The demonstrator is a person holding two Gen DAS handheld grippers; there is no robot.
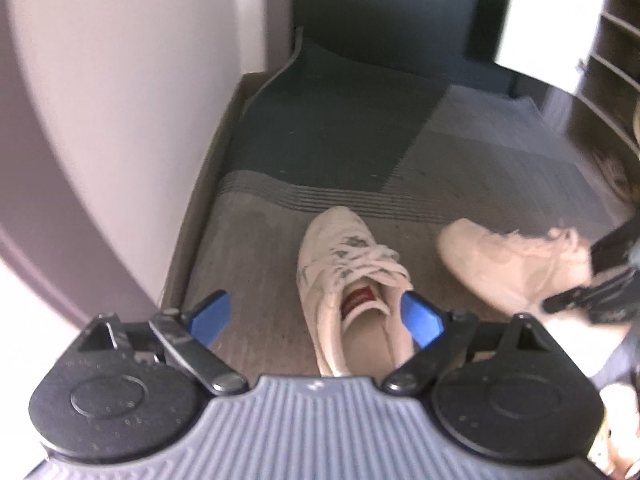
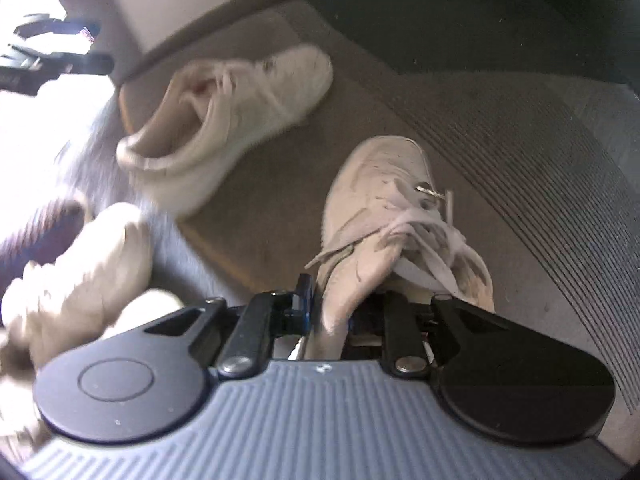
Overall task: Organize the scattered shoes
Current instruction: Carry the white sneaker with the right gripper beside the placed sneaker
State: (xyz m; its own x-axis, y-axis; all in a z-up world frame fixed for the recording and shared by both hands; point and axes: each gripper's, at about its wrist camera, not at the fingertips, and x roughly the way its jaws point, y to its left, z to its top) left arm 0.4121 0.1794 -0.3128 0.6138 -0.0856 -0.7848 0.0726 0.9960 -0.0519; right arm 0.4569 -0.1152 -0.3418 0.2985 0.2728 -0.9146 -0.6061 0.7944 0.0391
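Left gripper (image 1: 316,316): I have it spread wide, blue fingers apart, hovering over the near end of the laced sneaker (image 1: 352,288), gripping nothing.
Laced sneaker: lies on the tan mat (image 1: 248,248), toe pointing far, red label on its tongue.
Right gripper (image 2: 332,308): I see it pinched narrow on the collar of the beige sneaker (image 2: 384,216).
Beige sneaker: toe pointing far, over the mat, right of the laced sneaker.
Shoe rack (image 1: 616,40): far right, dark shelves.
Image: blurred throughout.
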